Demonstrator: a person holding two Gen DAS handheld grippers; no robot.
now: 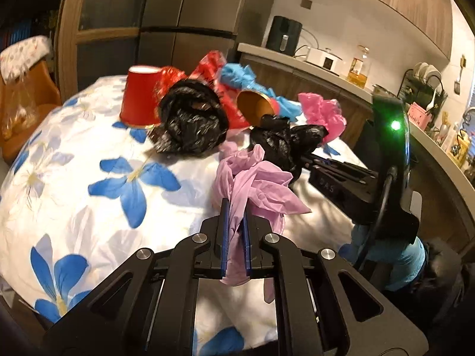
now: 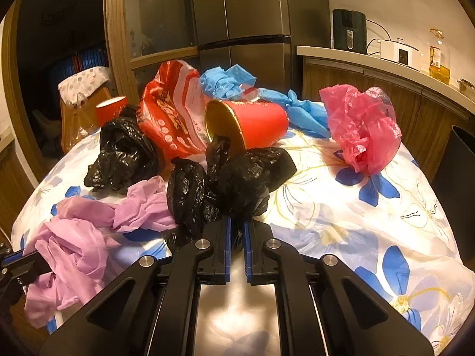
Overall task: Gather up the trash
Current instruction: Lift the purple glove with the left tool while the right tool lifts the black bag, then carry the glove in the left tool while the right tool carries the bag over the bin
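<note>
Left tongs (image 1: 236, 234) are clenching the lilac plastic bag (image 1: 255, 187) while my right tongs (image 2: 237, 237) are pinching a black trash bag (image 2: 237, 181), both just off the flowered bench (image 2: 341, 225) near the tipped red cup (image 2: 255, 124).

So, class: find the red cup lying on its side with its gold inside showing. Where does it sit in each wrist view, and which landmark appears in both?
Left wrist view: the tipped red cup lies right of centre, in the upper half, behind a black bag.
Right wrist view: the tipped red cup lies just above centre, mouth toward the camera.
Shared landmark: the pink bag, to the cup's right in both.
</note>
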